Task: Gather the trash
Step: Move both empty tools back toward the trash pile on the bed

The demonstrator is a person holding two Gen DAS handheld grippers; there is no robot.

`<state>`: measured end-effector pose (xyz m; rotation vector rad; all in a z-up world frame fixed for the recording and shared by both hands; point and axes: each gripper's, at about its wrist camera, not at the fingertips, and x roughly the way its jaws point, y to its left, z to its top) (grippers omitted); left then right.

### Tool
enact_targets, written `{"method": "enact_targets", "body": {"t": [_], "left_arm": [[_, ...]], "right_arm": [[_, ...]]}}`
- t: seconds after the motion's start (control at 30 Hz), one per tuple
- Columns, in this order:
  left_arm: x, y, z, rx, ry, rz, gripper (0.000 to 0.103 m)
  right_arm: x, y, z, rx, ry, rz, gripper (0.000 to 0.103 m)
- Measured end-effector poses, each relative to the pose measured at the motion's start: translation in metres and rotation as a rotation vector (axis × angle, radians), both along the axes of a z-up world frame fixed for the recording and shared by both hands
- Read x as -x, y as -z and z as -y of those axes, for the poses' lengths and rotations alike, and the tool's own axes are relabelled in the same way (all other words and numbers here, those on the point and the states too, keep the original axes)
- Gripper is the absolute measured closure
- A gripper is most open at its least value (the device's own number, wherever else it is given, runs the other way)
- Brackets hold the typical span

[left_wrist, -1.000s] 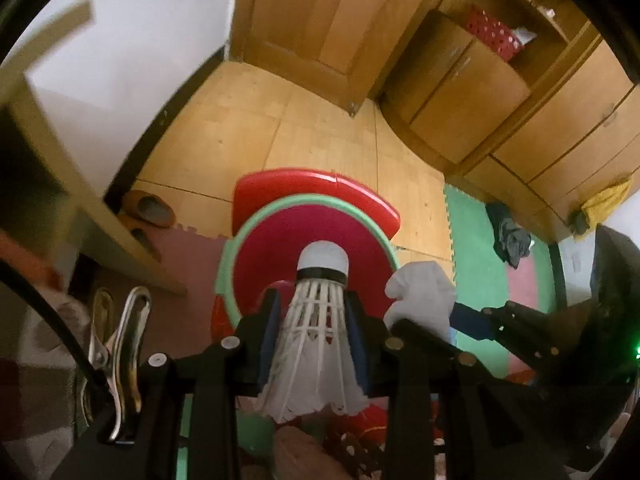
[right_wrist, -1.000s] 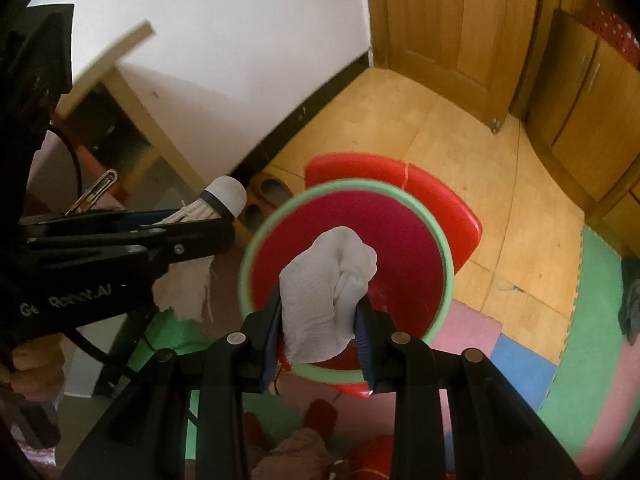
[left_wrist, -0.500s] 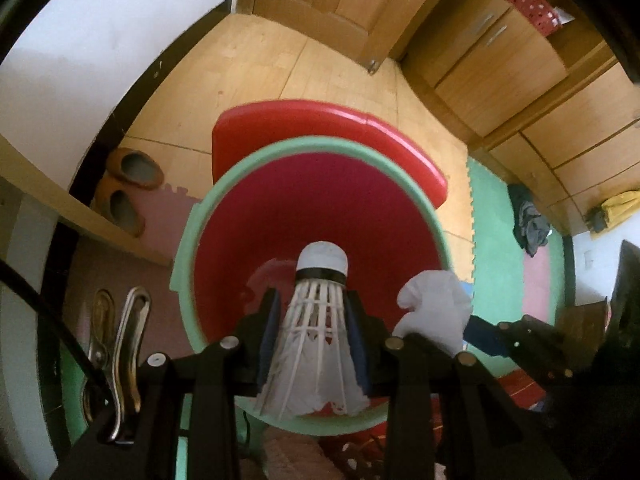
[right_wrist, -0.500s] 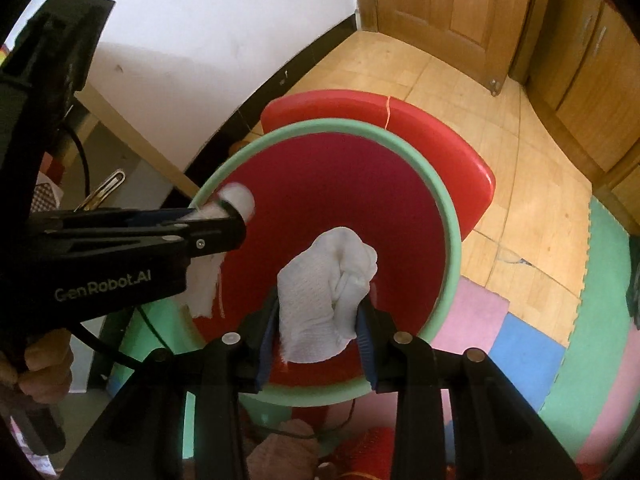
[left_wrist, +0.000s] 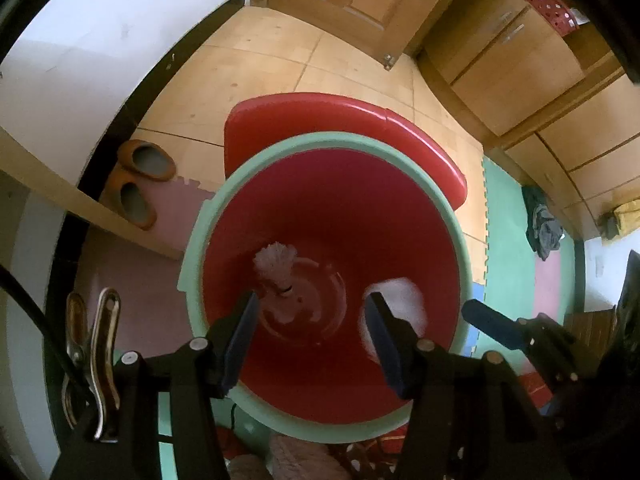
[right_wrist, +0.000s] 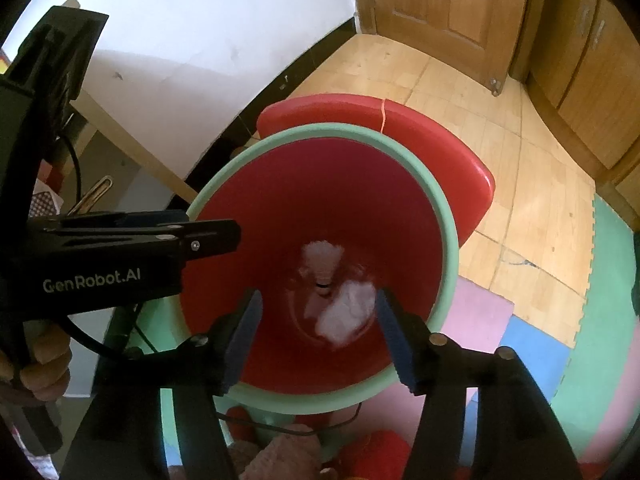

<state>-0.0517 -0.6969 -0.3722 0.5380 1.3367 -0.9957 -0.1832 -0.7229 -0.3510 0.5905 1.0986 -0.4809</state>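
A red trash bin with a green rim (left_wrist: pixel 328 138) (right_wrist: pixel 320 132) stands below both grippers. A white shuttlecock (left_wrist: pixel 276 270) (right_wrist: pixel 322 258) lies deep inside it, cork end toward me. Beside it is a crumpled white tissue (left_wrist: pixel 400 296) (right_wrist: pixel 346 314), blurred, low in the bin. My left gripper (left_wrist: pixel 312 304) hangs over the bin mouth, its jaws opening with nothing between the pads. My right gripper (right_wrist: pixel 319 300) is the same: jaws opening, nothing pressed. Each gripper shows side-on in the other's view: the left gripper (right_wrist: pixel 224 236) and a right gripper finger (left_wrist: pixel 484 320).
The bin's red lid (left_wrist: pixel 360 116) (right_wrist: pixel 440 144) stands open behind it. Brown slippers (left_wrist: pixel 146 160) lie by the wall under a table edge (left_wrist: pixel 80 196). A metal clip (left_wrist: pixel 100 344) hangs on the left gripper. Foam mats, wooden floor, door and cabinets surround the bin. A hand (right_wrist: pixel 44 360) holds the left gripper.
Both grippers came down over the bin, then opened. The shuttlecock left the left gripper and the tissue left the right; both dropped into the bin.
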Motion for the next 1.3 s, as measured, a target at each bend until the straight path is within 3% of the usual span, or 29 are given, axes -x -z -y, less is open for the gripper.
{"method": "enact_targets", "body": {"t": [0.3,0.57,0.87,1.3], "left_arm": [[-0.001,-0.022,-0.011,0.025,-0.012,0.021,0.045],[-0.002,-0.061,-0.022,0.065,-0.031,0.056,0.045],[-0.011,-0.123,-0.047,0.129,-0.1,0.089,0.045],[-0.024,-0.213,-0.115,0.193,-0.207,0.149,0.045]], "right_arm": [[-0.003,-0.015,-0.008,0.011,-0.012,0.008,0.037],[-0.003,-0.05,-0.021,0.05,-0.034,0.044,0.037],[-0.004,-0.116,-0.046,0.117,-0.084,0.128,0.037],[-0.023,-0.207,-0.099,0.199,-0.17,0.274,0.037]]}}
